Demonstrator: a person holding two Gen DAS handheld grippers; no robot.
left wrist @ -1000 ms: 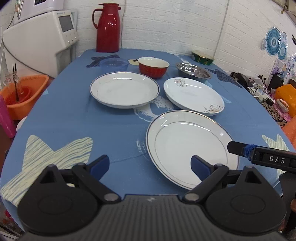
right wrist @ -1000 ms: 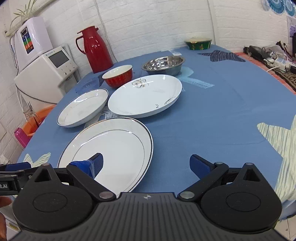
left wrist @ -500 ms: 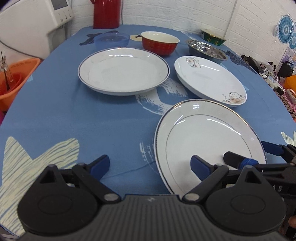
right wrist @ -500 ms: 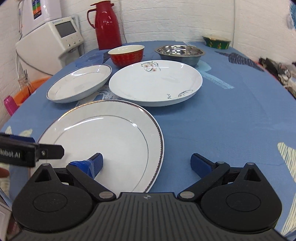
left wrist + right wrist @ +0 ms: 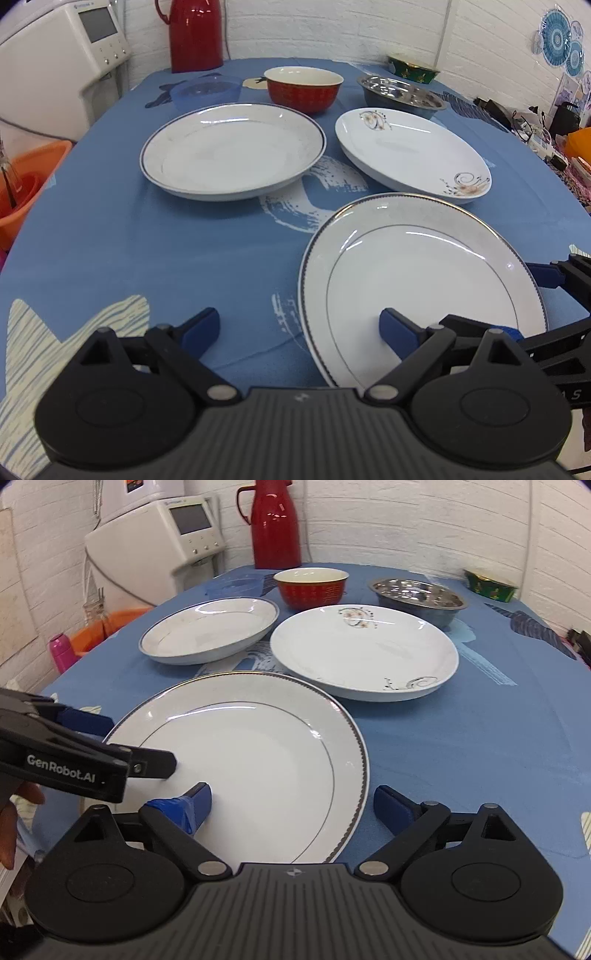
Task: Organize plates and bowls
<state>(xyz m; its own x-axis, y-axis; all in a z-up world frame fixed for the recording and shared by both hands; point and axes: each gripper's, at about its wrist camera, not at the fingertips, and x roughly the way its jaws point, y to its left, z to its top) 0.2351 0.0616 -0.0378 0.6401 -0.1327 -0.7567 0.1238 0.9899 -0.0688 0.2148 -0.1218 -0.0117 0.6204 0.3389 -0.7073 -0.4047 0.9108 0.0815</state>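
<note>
The large rimmed plate (image 5: 424,284) lies on the blue counter (image 5: 147,236) at lower right of the left wrist view; the left tongs (image 5: 299,328) gape wide, one finger over its near edge; the right tongs (image 5: 291,801) are spread open too, straddling its right rim; two more plates and bowls sit behind.

3 plates (image 5: 421,288), 4 bowls (image 5: 303,88), 1 thermos (image 5: 195,33), 2 grippers (image 5: 299,328)

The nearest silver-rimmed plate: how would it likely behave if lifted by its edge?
The silver-rimmed plate looks like glazed ceramic, so probably rigid, breakable and slick. It is wide and shallow, so an edge grip would likely let it droop. Both hand-held grippers, left and right, are open around it.
</note>
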